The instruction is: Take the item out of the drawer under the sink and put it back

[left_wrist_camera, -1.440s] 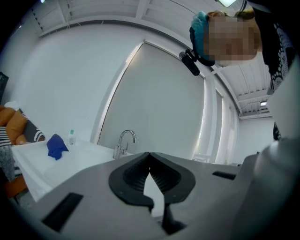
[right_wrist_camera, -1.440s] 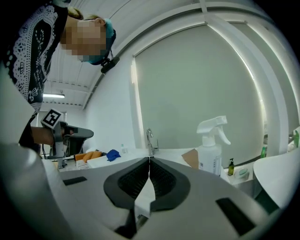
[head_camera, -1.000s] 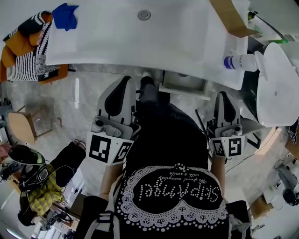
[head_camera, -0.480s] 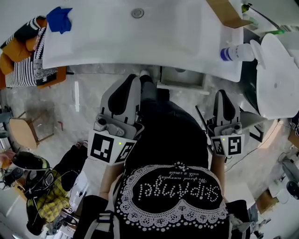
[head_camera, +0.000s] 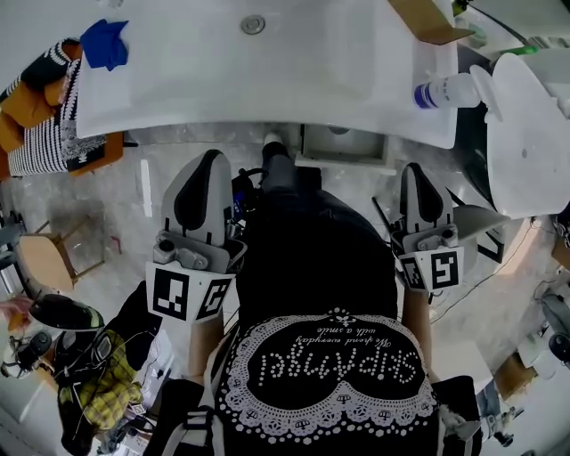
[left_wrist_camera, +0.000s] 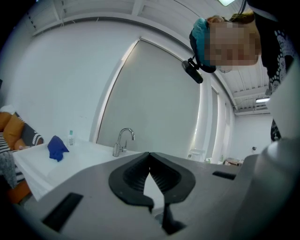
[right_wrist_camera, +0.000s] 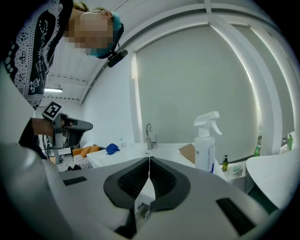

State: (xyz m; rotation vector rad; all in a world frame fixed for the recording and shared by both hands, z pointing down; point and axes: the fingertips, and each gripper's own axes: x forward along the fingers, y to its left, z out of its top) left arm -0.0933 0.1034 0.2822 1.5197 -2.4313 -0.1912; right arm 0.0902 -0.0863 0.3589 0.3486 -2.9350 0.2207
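The white sink counter [head_camera: 178, 80] with its drain [head_camera: 253, 24] fills the top of the head view. Under its front edge sits a grey box-like unit [head_camera: 343, 144]; no drawer item shows in any view. My left gripper [head_camera: 207, 160] hangs left of my black-clad body, below the counter edge, shut and empty. My right gripper [head_camera: 419, 171] hangs on the other side, also shut with nothing in it. In the left gripper view the left gripper [left_wrist_camera: 149, 154] points at the counter and tap [left_wrist_camera: 123, 140]. In the right gripper view the right gripper [right_wrist_camera: 149, 158] faces the counter's right end.
A blue cloth [head_camera: 105, 43] lies at the counter's left end, with a spray bottle [head_camera: 445, 91] and cardboard [head_camera: 427, 20] at its right end. A round white fixture [head_camera: 530, 134] stands on the right. Striped and orange cushions [head_camera: 36, 116], a stool [head_camera: 40, 249] and floor clutter [head_camera: 89, 374] lie on the left.
My left gripper has shifted to the left, away from my body. The right gripper has kept its place, and both stay shut.
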